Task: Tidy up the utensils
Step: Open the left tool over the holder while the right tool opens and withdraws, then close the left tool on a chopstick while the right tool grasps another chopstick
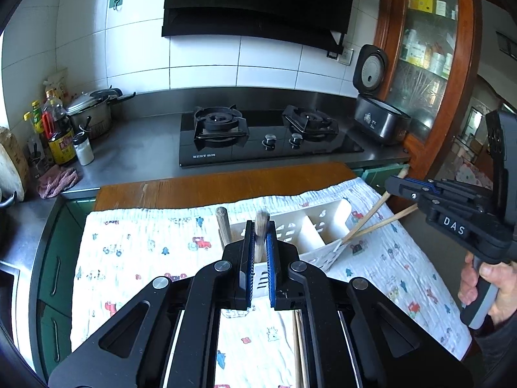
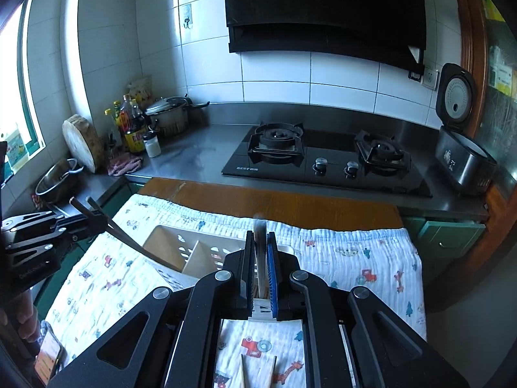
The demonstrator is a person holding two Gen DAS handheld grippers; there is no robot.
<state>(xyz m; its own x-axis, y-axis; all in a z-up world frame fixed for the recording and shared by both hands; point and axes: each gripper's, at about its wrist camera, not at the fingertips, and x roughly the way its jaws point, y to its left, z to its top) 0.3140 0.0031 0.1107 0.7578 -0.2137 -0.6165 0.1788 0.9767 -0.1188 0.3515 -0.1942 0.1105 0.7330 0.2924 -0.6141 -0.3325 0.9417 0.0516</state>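
Left tongs (image 1: pixel 258 242) are clamped on a wooden handle (image 1: pixel 261 226) that stands upright in the white utensil caddy (image 1: pixel 336 216). Right tongs (image 2: pixel 260 258) are clamped on chopsticks (image 2: pixel 259 268) angled into the caddy, which lies at 12 o'clock on the cloth-covered surface (image 1: pixel 145 252).

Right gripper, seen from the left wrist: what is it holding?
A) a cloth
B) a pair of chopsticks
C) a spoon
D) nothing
B: two thin wooden chopsticks run from the right gripper down into the white basket.
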